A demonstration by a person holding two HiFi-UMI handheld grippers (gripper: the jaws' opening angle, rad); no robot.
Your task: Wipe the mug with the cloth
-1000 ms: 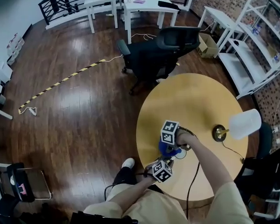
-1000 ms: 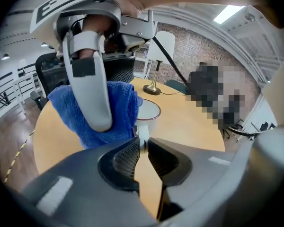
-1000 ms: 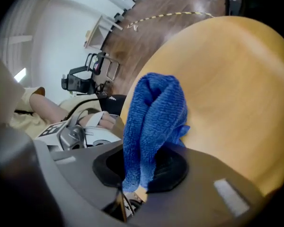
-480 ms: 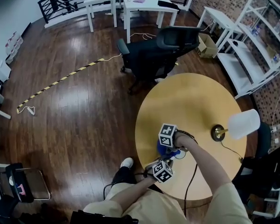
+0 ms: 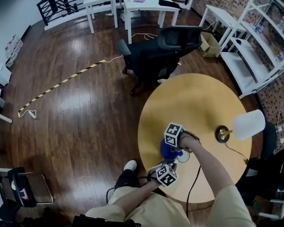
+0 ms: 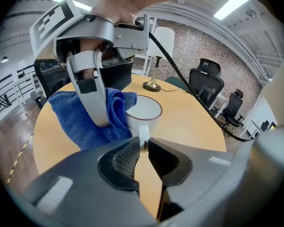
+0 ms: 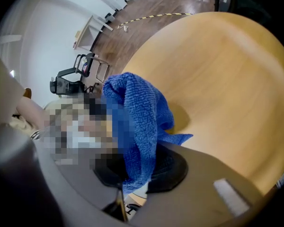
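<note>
The round wooden table [image 5: 199, 98] looks much as it did a second ago: both grippers are at its near edge, and only the right gripper's marker cube has shifted a little. A black office chair [image 5: 156, 56] stands at the far rim. A lamp [image 5: 247, 125] with a white shade stands at the table's right side, well apart from the work. The right gripper [image 7: 136, 168] is clenched on the blue cloth [image 7: 142, 122], which hangs bunched against the left side of the white mug [image 6: 144, 113] and hides most of it from the head view. The left gripper [image 6: 143, 148] has its jaws nearly together, grasping the mug's handle. The mug stands upright on the table.
</note>
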